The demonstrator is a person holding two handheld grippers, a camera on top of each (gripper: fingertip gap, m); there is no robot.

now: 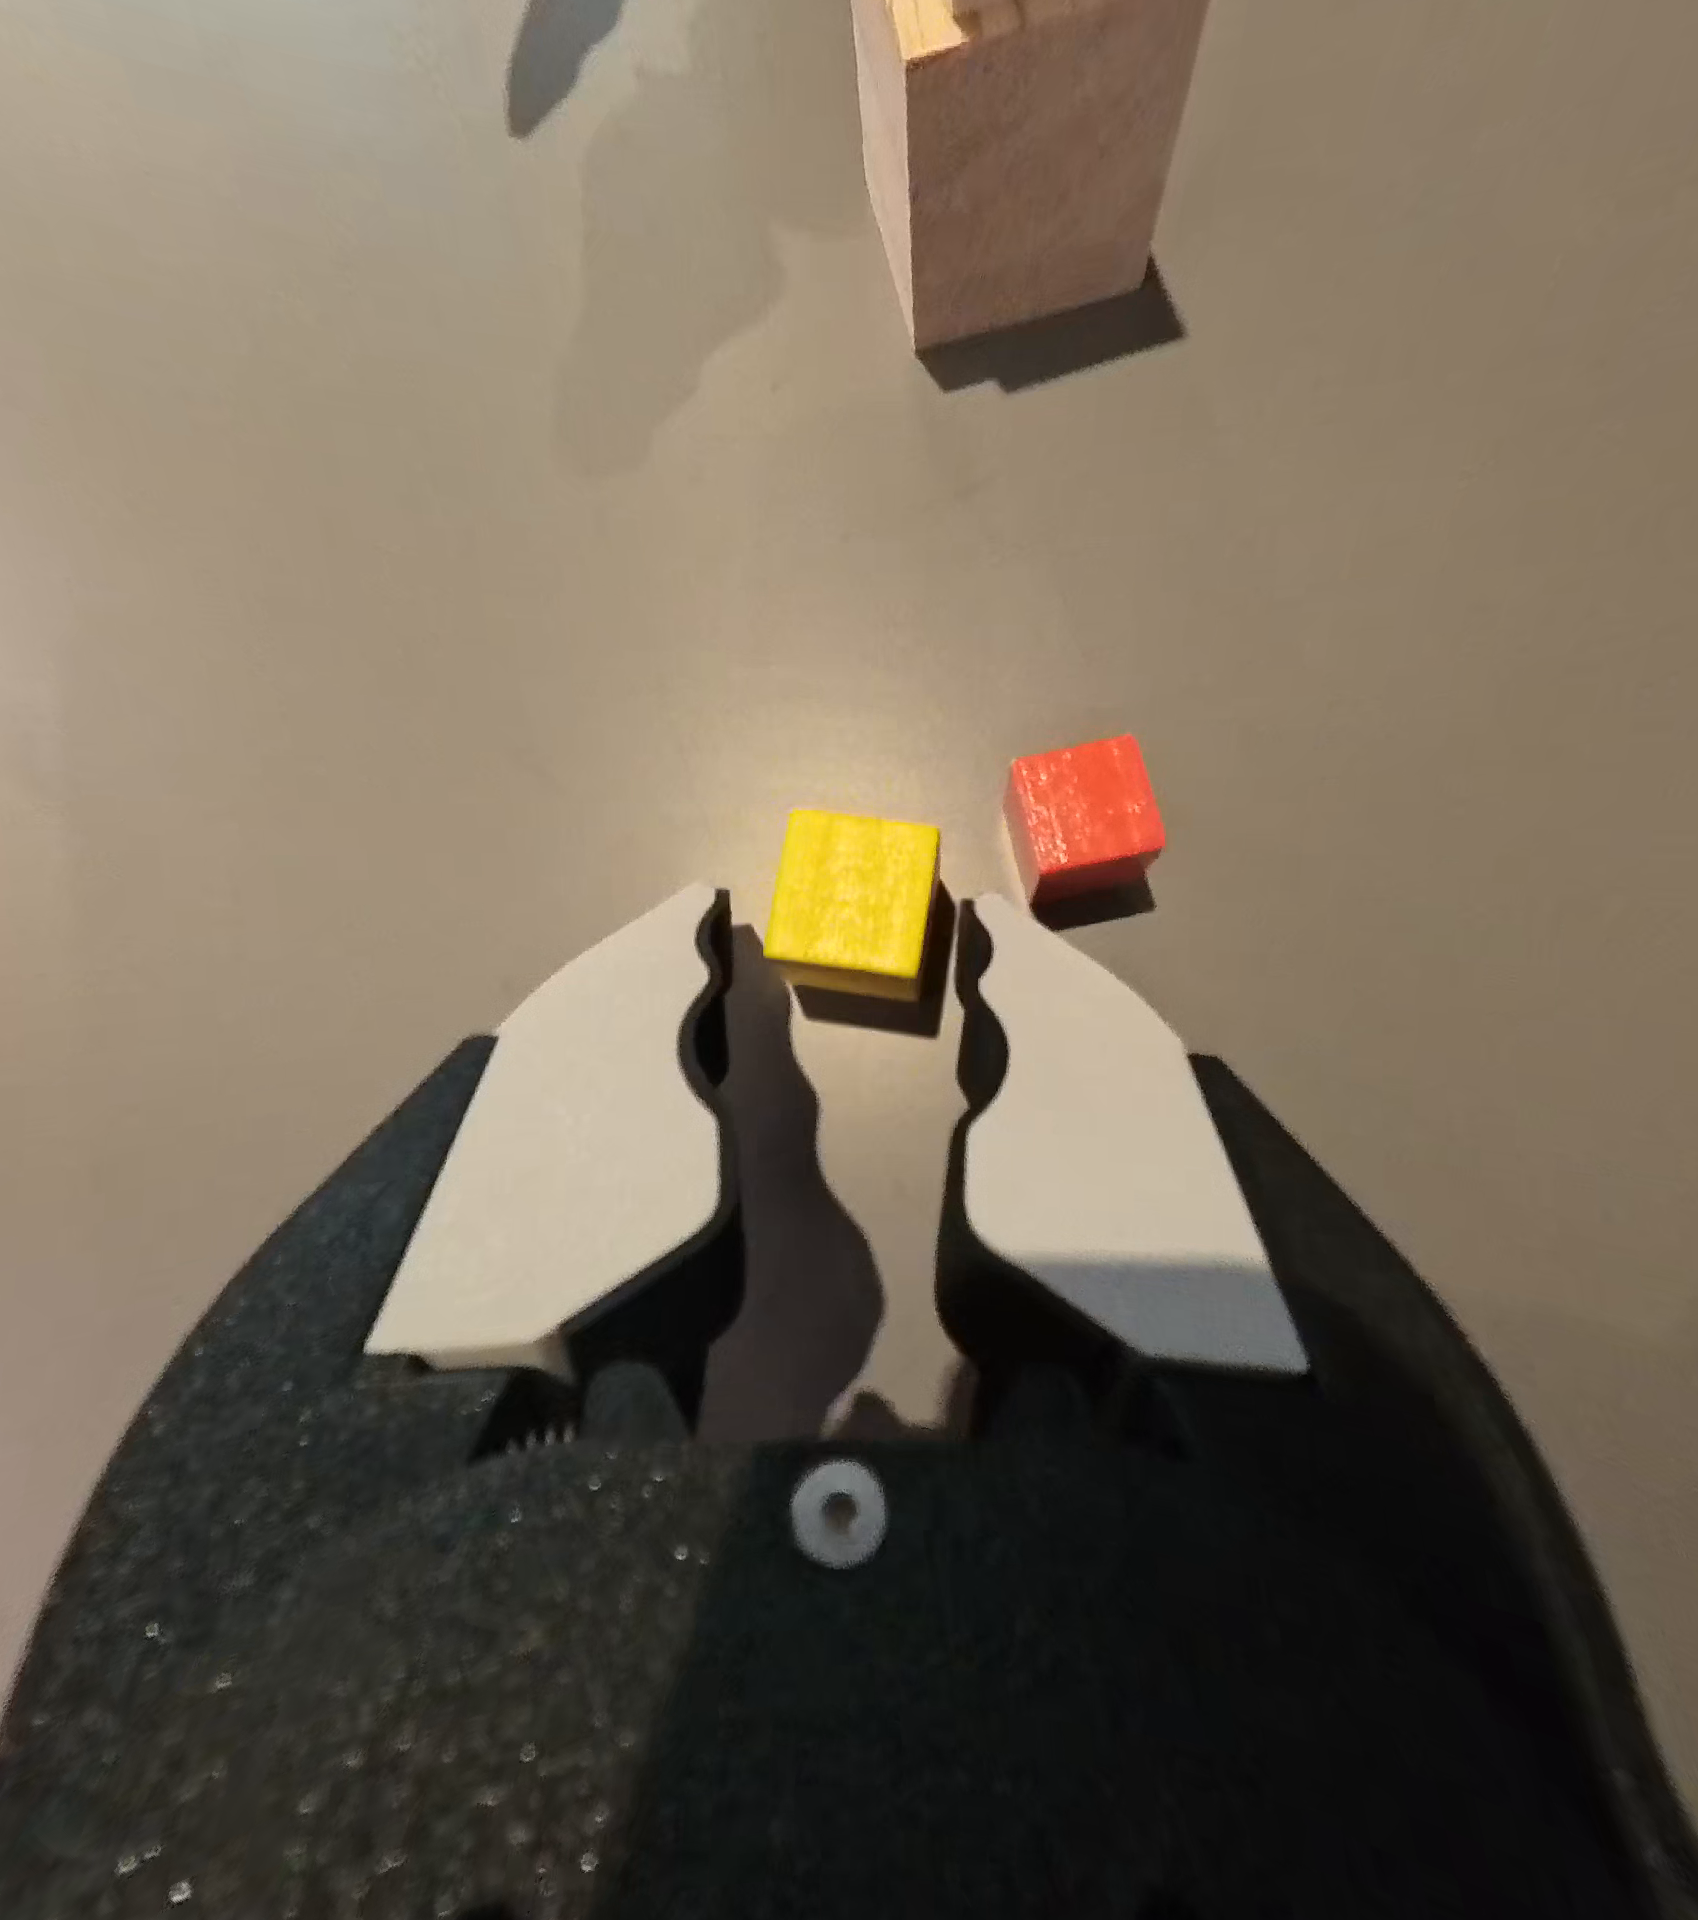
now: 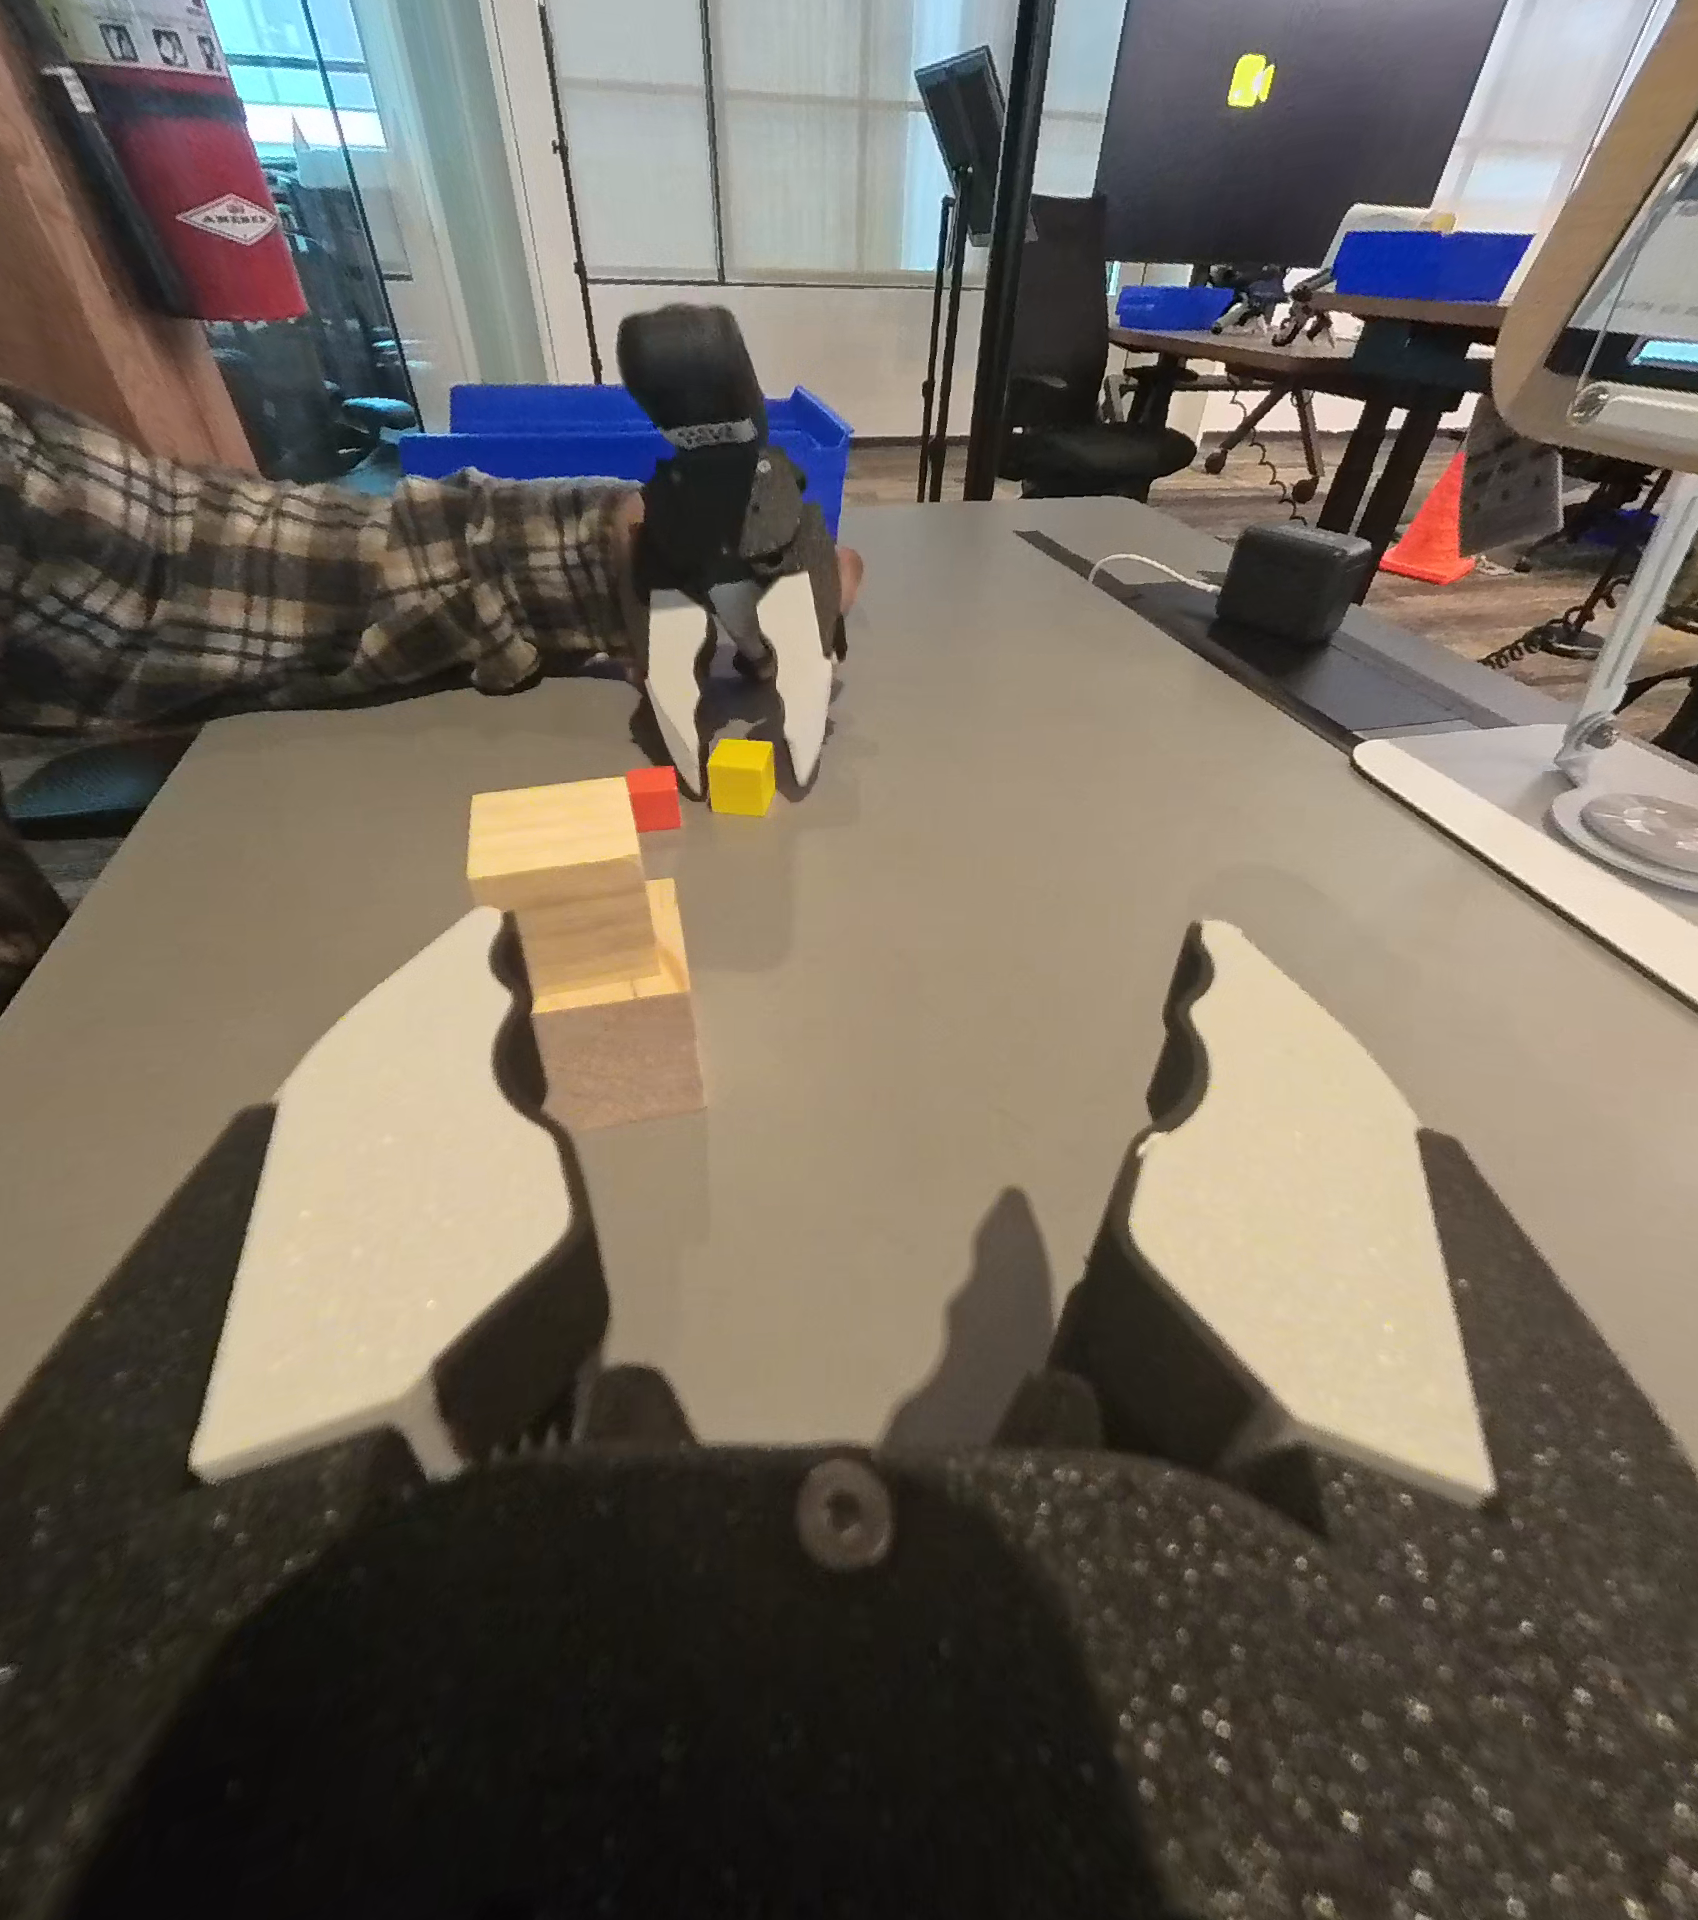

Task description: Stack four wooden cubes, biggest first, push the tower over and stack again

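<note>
A small yellow cube (image 1: 850, 899) lies on the grey table (image 1: 305, 623) between the fingertips of my left gripper (image 1: 840, 940). The jaws are open, with a thin gap on each side of the cube. A small red cube (image 1: 1084, 816) lies just to its right. A stack of plain wooden cubes (image 1: 1021, 177) stands farther ahead. In the right wrist view the stack (image 2: 596, 966) is three cubes high, just off my right gripper's left fingertip (image 2: 471, 966). My right gripper (image 2: 845, 935) is open and empty. Beyond it are the left gripper (image 2: 748, 784), the yellow cube (image 2: 741, 774) and the red cube (image 2: 655, 798).
A person's plaid sleeve (image 2: 253, 592) reaches in from the left behind the left gripper. A white monitor base (image 2: 1603, 883) and a small black box (image 2: 1292, 597) with a cable sit at the table's right. Blue bins (image 2: 554, 436) stand past the far edge. My right gripper is the nearer one to the stack (image 2: 596, 966): about 6 cm, against 20 cm.
</note>
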